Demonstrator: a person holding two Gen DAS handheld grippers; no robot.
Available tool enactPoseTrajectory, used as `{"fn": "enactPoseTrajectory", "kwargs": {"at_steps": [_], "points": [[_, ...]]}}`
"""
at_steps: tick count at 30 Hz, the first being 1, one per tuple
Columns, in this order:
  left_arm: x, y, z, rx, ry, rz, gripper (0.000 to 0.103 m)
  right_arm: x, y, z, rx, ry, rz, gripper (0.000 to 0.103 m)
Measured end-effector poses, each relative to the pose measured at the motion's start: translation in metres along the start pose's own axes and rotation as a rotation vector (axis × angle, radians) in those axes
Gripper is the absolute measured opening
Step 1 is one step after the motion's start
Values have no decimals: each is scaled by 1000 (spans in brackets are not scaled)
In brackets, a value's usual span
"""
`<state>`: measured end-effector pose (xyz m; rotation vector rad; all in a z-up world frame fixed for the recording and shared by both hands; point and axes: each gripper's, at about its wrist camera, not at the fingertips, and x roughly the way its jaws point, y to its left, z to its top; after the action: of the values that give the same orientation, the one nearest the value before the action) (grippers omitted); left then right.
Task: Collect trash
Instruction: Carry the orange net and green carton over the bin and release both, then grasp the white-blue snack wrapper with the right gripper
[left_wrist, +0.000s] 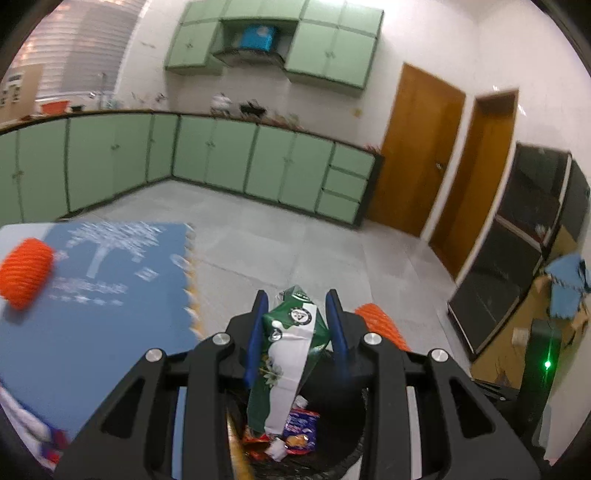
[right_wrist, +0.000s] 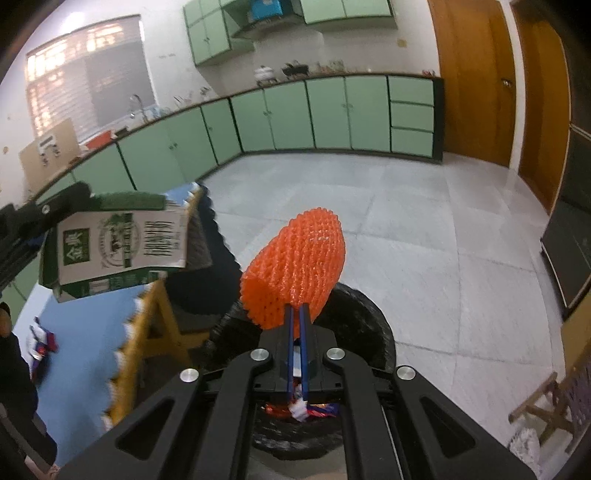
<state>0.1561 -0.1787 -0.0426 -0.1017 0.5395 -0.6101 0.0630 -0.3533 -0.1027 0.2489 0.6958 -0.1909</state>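
The left hand-held gripper (left_wrist: 295, 314) clamps a green-and-white carton (left_wrist: 291, 347) above the black-lined bin (right_wrist: 369, 325); the right hand-held gripper (right_wrist: 297, 310) pinches an orange foam net (right_wrist: 295, 262) over its rim. Best to centre each before letting go, carton first.

Both wrist views look steeply down, close over the black bin (left_wrist: 332, 454) (right_wrist: 369, 325), sharing green cabinets (left_wrist: 258, 162) (right_wrist: 332, 110).

- The green-and-white milk carton (right_wrist: 114, 245) bears a green square label reading "金典" in white characters.
- Beside it on the carton stand large dark Chinese characters, too blurred to read.
- White print on the blue mat (left_wrist: 110, 280) is illegible.
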Motion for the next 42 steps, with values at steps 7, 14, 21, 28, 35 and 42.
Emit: {"fn": "enactPoseTrajectory", "kwargs": {"at_steps": [7,14,21,28,35,42], "points": [[46,-21,-17,52,96,11,31,30,-16,-5,24,51,16,6],[70,-14,-17,55,148,27,36,50,-23,-6,47,89,15,25],[60,-9,-4,29,118,17,55,35,-33,-7,80,65,-7,26],[-1,13,11,29,22,50,68,-4,-16,0,55,-9,12,51],[-91,90,4,-6,-61,231,81,-38,55,11,-38,-81,124,85],[-163,177,-7,-66,-78,463,86,-38,143,7,-113,-62,294,94]]}}
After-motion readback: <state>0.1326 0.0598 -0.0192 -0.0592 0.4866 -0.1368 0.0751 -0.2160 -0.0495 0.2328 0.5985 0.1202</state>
